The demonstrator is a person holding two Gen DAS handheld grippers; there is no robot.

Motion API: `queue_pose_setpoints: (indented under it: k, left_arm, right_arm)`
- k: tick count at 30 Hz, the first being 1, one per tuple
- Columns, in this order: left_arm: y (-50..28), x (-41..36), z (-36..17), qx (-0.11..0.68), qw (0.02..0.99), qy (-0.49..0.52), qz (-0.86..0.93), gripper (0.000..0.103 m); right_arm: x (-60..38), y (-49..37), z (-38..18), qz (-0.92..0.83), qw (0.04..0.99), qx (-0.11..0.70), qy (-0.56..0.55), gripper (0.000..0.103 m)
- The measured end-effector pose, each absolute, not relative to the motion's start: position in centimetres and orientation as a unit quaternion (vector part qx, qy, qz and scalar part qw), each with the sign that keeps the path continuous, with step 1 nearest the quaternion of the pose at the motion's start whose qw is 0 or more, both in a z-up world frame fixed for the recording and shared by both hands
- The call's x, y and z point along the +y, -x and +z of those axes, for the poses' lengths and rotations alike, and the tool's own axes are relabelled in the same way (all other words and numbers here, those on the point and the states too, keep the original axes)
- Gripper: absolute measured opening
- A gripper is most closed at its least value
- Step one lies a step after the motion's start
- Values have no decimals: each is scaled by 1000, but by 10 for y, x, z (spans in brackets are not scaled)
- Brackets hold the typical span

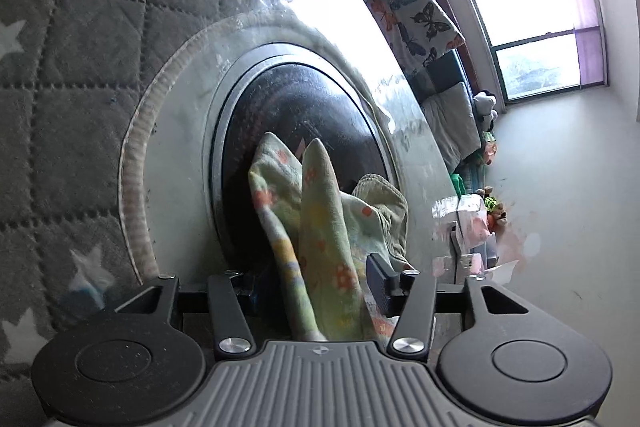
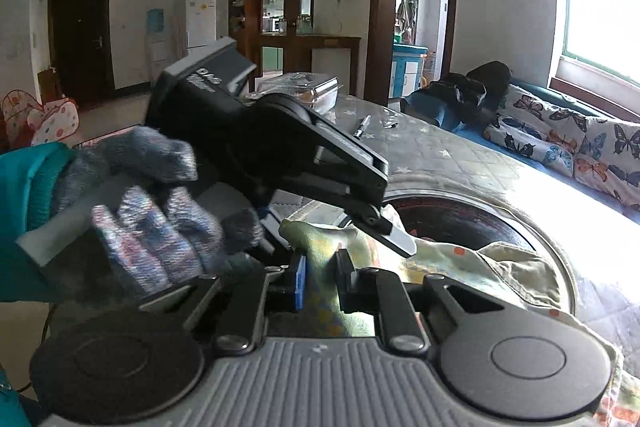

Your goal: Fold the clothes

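- Daylight pours in through the tall white-framed window (image 1: 528, 7), blown out to pure white.
- Harsh glare streaks across the glossy glass-covered counter (image 1: 340, 15).
- The grey knitted glove (image 2: 152, 227) is smeared with motion blur.
- Fisheye bending curves the walls; corners darken.

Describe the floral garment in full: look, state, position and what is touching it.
The floral garment is soft pale green fabric printed with orange and yellow flowers, crumpled rather than folded. It lies over the dark round inset of the glass-topped table, a corduroy-like part bunched at one end. The right claw pinches a raised fold; the left claw stands open around another fold.
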State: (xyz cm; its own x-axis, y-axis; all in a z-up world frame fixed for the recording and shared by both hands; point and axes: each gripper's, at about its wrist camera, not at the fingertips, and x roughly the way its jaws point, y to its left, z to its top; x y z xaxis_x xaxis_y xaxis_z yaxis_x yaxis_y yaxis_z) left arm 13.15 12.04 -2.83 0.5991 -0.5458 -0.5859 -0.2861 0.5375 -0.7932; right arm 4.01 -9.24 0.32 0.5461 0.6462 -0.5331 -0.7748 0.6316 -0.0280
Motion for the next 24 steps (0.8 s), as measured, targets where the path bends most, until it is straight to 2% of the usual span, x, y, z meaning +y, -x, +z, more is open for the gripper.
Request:
queue_pose_setpoints:
  k: [1, 2, 3, 6, 12, 14, 16, 18, 21, 24]
  left_arm:
    - [-132, 120, -28, 438, 760, 472, -85, 51]
    - [-133, 119, -28, 438, 761, 471, -84, 46]
    - [-133, 118, -29, 437, 763, 469, -83, 33]
    - [-135, 114, -30, 438, 768, 459, -86, 16]
    - [-131, 112, -30, 436, 776, 447, -87, 12]
    - [-131, 111, -31, 438, 778, 443, -85, 12]
    - [-132, 110, -30, 439, 780, 437, -84, 12]
    - [-131, 109, -31, 440, 782, 434, -84, 12]
    - [-132, 106, -31, 441, 784, 428, -84, 12]
    - [-131, 105, -30, 441, 790, 417, -83, 12]
  right_arm:
    - [-93, -39, 3, 410, 869, 245, 131, 14]
    - [-93, -38, 3, 411, 868, 247, 131, 14]
    - [-93, -36, 2, 413, 866, 249, 132, 14]
    - [-93, -34, 0, 416, 863, 254, 131, 15]
    - [-117, -31, 7, 405, 871, 258, 104, 31]
    - [-133, -34, 10, 377, 884, 258, 97, 33]
    - [-153, -42, 10, 349, 895, 268, 77, 39]
    - [-180, -54, 8, 294, 912, 278, 59, 40]
    - [-218, -69, 3, 216, 931, 290, 43, 52]
    - [-251, -86, -8, 145, 942, 303, 21, 52]
